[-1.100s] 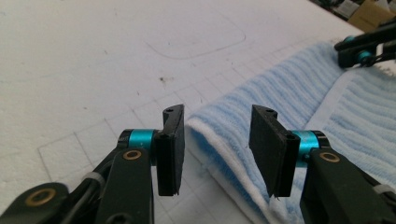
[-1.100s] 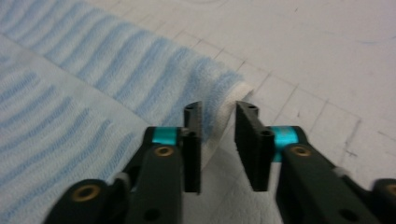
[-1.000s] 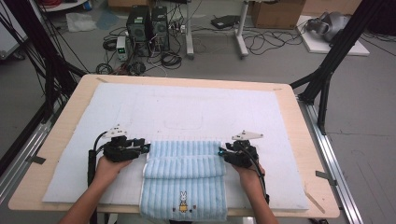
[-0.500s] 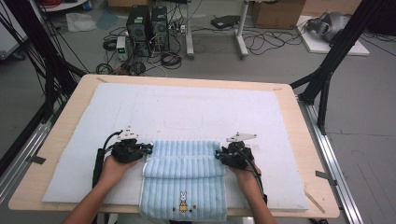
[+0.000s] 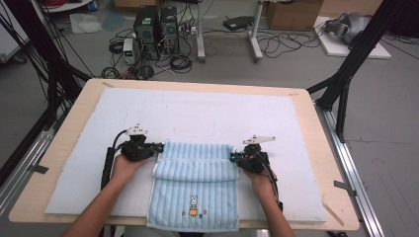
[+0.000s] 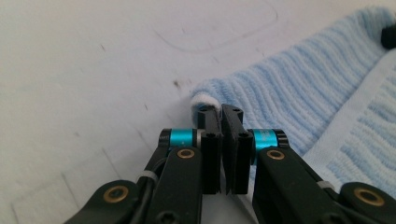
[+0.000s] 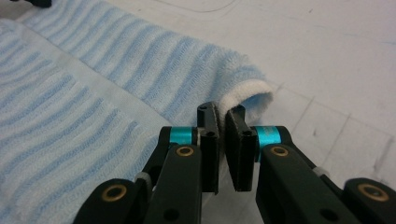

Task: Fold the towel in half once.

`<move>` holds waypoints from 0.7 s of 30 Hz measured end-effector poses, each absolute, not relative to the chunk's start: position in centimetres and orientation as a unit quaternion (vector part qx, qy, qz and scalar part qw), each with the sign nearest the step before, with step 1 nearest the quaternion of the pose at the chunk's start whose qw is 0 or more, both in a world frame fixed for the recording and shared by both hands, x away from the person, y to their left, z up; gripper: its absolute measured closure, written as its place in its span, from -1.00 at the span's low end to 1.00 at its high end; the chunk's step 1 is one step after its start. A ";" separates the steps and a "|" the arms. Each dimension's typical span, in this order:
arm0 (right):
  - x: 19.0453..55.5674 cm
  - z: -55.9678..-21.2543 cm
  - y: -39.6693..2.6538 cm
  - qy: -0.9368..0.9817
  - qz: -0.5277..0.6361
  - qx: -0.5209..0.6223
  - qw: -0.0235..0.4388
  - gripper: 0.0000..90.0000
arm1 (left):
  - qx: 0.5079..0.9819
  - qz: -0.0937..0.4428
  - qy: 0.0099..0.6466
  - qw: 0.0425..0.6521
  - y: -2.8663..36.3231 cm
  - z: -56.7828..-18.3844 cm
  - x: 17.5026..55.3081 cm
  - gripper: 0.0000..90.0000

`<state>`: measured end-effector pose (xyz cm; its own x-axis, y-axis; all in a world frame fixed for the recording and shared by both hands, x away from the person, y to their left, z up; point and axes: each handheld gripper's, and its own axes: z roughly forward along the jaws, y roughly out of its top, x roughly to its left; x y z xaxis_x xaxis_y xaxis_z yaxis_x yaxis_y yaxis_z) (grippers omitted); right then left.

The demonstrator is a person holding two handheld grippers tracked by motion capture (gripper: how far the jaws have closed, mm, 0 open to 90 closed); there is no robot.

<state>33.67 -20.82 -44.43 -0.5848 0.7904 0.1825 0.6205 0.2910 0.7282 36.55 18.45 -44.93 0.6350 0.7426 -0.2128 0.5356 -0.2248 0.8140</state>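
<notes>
Pale blue terry with darker ribbed stripes: I count one towel (image 5: 195,185), lying on the near half of the table, its far part folded back over itself into a soft roll while the near end hangs at the table's front edge. A small rabbit picture (image 5: 193,202) with little coloured marks beneath it sits near that end. I have two grippers on it, one at each end of the fold. My left gripper (image 5: 159,146) is at the fold's left corner; in the left gripper view (image 6: 220,112) its jaws have just been closing and now stand nearly together, with the white-edged corner of the towel (image 6: 299,88) pinched at their tips. My right gripper (image 5: 231,158) is at the right corner; in the right gripper view (image 7: 222,114) its jaws have also just been closing and stand almost together, clamped on the rolled edge of the towel (image 7: 140,70), whose white lining curls just past the tips. Beneath the towel lies one white mat (image 5: 207,111) covering most of the wooden table (image 5: 316,148). Beyond the table, on the floor, I count two dark computer towers (image 5: 158,24) among loose cables, and one cardboard box (image 5: 291,12) further right.
</notes>
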 end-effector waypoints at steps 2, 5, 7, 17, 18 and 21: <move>34.3 -44.5 -20.9 0.794 0.400 0.446 0.109 0.88 | 0.780 0.102 0.418 0.455 18.4 -45.1 37.3 0.91; 35.0 -44.4 -20.8 0.794 0.396 0.447 0.117 0.88 | 0.778 0.108 0.418 0.457 18.2 -44.8 38.1 0.91; 35.5 -44.4 -20.8 0.791 0.397 0.448 0.123 0.88 | 0.775 0.116 0.414 0.463 18.2 -44.5 38.7 0.91; 38.7 -43.5 -20.8 0.779 0.401 0.461 0.141 0.88 | 0.760 0.137 0.408 0.486 18.3 -43.8 42.0 0.94; 39.0 -43.4 -20.8 0.777 0.401 0.463 0.143 0.88 | 0.762 0.131 0.413 0.482 18.3 -43.8 42.2 0.94; 39.7 -43.3 -20.7 0.777 0.398 0.465 0.145 0.88 | 0.760 0.134 0.415 0.481 18.2 -44.1 42.6 0.94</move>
<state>39.74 -20.71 -43.35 -0.5244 0.8392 0.1443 0.6079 0.2503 0.7535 42.63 18.25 -44.08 0.6187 0.7611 -0.1948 0.5025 -0.1928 0.8428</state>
